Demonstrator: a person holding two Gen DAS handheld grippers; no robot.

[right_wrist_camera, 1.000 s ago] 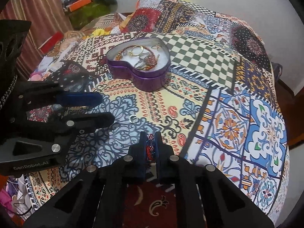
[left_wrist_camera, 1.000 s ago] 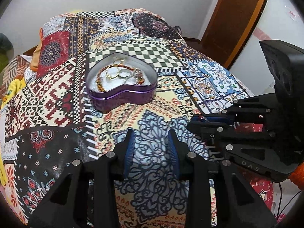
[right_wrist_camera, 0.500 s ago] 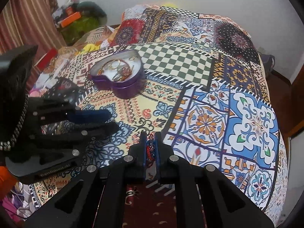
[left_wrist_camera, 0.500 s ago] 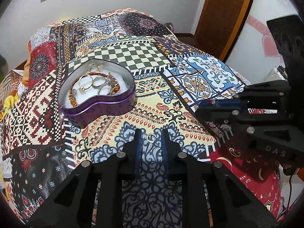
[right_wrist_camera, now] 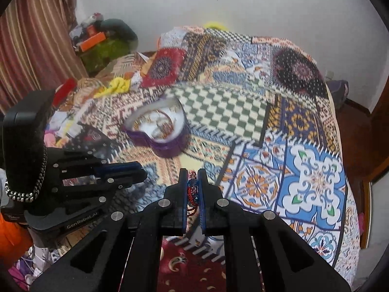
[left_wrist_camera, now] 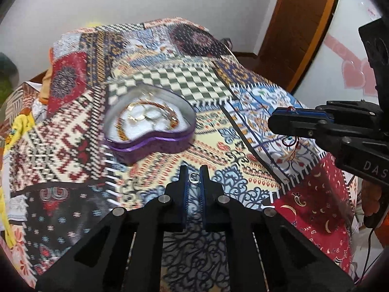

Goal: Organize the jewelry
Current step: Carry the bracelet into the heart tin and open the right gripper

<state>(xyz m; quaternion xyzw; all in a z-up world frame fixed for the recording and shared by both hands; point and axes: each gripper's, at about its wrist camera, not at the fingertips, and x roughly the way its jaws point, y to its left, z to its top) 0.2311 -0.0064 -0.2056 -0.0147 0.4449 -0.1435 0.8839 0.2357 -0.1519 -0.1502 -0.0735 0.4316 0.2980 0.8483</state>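
A purple heart-shaped tin (left_wrist_camera: pixel 150 133) with several bangles and rings inside sits on the patterned bedspread; it also shows in the right wrist view (right_wrist_camera: pixel 158 131). My left gripper (left_wrist_camera: pixel 194 177) is shut on a small silver ring (left_wrist_camera: pixel 193 177), lifted above the bedspread in front of the tin. My right gripper (right_wrist_camera: pixel 192 180) is shut on a red and blue beaded bracelet (right_wrist_camera: pixel 192 192). In the left wrist view the right gripper (left_wrist_camera: pixel 287 121) is at the right, with red thread (left_wrist_camera: pixel 290 143) hanging from it.
The patchwork bedspread (left_wrist_camera: pixel 255 102) covers the bed. Clothes and clutter (right_wrist_camera: pixel 102 46) lie at the far left by a striped curtain. A wooden door (left_wrist_camera: pixel 299 24) stands at the right. The bed's edge drops off near the red patch (left_wrist_camera: pixel 316 206).
My left gripper closed on the small ring and lifted it off the bedspread. Both grippers rose and drew back from the tin; the right one kept its hold on the bracelet.
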